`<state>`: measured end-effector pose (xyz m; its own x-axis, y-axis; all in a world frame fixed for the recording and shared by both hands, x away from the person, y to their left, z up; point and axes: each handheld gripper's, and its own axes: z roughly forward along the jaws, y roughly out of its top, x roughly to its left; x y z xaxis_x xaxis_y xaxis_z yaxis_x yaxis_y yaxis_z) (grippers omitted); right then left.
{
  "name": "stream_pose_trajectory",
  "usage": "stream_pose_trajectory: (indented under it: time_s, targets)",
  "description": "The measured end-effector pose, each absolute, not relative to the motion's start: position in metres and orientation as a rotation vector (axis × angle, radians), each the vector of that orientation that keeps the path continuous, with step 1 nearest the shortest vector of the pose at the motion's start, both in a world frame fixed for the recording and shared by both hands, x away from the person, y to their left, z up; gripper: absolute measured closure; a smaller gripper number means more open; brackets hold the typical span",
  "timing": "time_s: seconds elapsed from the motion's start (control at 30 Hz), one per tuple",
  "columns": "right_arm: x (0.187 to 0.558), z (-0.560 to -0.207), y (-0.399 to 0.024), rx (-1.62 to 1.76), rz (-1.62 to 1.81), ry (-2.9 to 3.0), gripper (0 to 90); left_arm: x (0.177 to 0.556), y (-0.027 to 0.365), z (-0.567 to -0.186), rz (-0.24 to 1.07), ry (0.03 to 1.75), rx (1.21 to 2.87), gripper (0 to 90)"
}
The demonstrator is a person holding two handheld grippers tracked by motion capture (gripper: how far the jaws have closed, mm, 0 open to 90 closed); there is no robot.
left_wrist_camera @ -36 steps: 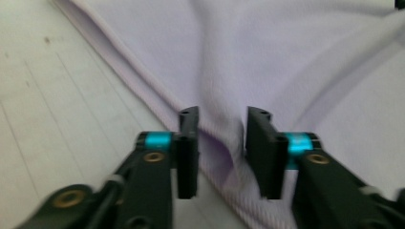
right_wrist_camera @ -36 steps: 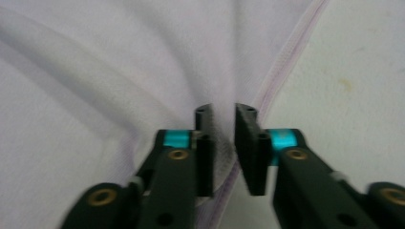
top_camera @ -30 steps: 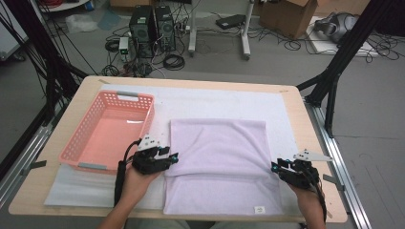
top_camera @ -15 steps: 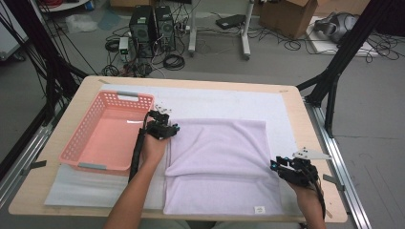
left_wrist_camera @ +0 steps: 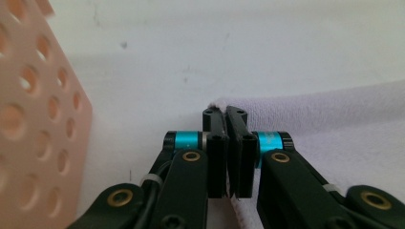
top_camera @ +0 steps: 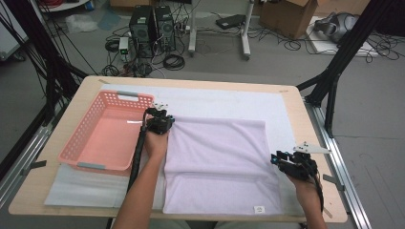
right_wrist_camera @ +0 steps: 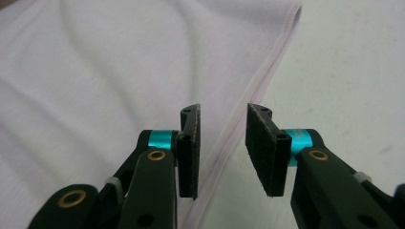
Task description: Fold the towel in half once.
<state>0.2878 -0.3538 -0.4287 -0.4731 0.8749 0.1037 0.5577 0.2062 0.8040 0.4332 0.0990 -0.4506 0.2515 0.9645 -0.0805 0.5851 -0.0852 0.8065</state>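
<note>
Grey workshop floor with computer towers (top_camera: 152,25), cable tangles and a cardboard box (top_camera: 282,13) lies beyond the wooden table (top_camera: 296,100), whose top is covered by a pale mat (top_camera: 215,102).

Spread on that mat is a lilac towel (top_camera: 217,162), folded so that an upper layer lies over a longer lower one; it stretches between the two grippers. To the outer side of the left gripper, just beside it, sits a pink perforated basket (top_camera: 90,152), whose holed wall runs close past the jaws in the left gripper view.

Reaching up from the bottom, the person's left forearm carries the left gripper (left_wrist_camera: 226,119) to the towel's far left corner. Its jaws have just been closing and now stand pressed together with the corner of the cloth pinched between the pads; towel bulges out to one side of them and a strip of hem shows beneath.

At the towel's near right edge rests the right gripper (right_wrist_camera: 222,136). Its jaws stand partly apart, straddling the stitched hem (right_wrist_camera: 267,67), which runs up between the pads without either one pressing on it.
</note>
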Motion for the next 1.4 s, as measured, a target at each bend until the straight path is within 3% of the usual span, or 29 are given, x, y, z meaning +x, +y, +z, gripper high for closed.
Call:
stream_pose_trajectory:
  time_s: [0.17,0.3,0.33,0.4,0.47,0.53,0.6,0.7,0.9,0.93,0.97,1.0,1.03,1.13,1.4]
  targets:
    - [0.33,-0.431,-0.357,1.405,1.119,2.071,59.7,0.435,0.102,-0.451,0.646,1.45,1.726,58.2]
    - [0.362,-0.434,-0.355,1.419,1.102,2.086,53.0,0.438,0.102,-0.452,0.599,1.44,1.749,53.1]
    - [0.386,-0.434,-0.349,1.424,1.079,2.113,47.4,0.438,0.1,-0.452,0.606,1.433,1.765,52.2]
    - [0.401,-0.436,-0.342,1.42,1.056,2.127,46.3,0.438,0.1,-0.451,0.597,1.43,1.765,54.2]
    - [0.416,-0.438,-0.334,1.414,1.013,2.153,49.1,0.437,0.098,-0.451,0.578,1.408,1.78,77.3]
    - [0.424,-0.439,-0.327,1.36,0.957,2.194,69.5,0.435,0.093,-0.449,0.636,1.382,1.797,86.2]
    - [0.428,-0.44,-0.323,1.324,0.935,2.227,85.3,0.435,0.094,-0.447,0.639,1.394,1.756,87.0]
    - [0.43,-0.441,-0.324,1.318,0.923,2.205,87.6,0.437,0.097,-0.443,0.677,1.405,1.677,87.5]
    - [0.433,-0.442,-0.331,1.411,0.981,2.028,87.9,0.448,0.093,-0.448,0.678,1.476,1.673,85.9]
    - [0.432,-0.441,-0.332,1.422,0.998,2.007,86.8,0.448,0.092,-0.449,0.684,1.477,1.677,79.3]
    - [0.432,-0.441,-0.332,1.424,0.995,1.99,81.6,0.448,0.093,-0.45,0.658,1.485,1.675,66.2]
    - [0.431,-0.439,-0.333,1.439,0.985,1.964,70.8,0.448,0.096,-0.45,0.613,1.497,1.684,53.4]
    - [0.43,-0.438,-0.335,1.456,1.0,1.946,67.5,0.447,0.097,-0.45,0.579,1.507,1.693,47.4]
    - [0.427,-0.433,-0.342,1.467,1.039,1.983,61.3,0.443,0.099,-0.447,0.55,1.47,1.764,43.1]
    - [0.416,-0.439,-0.346,1.467,1.004,2.158,52.0,0.437,0.099,-0.444,0.529,1.422,1.871,44.9]
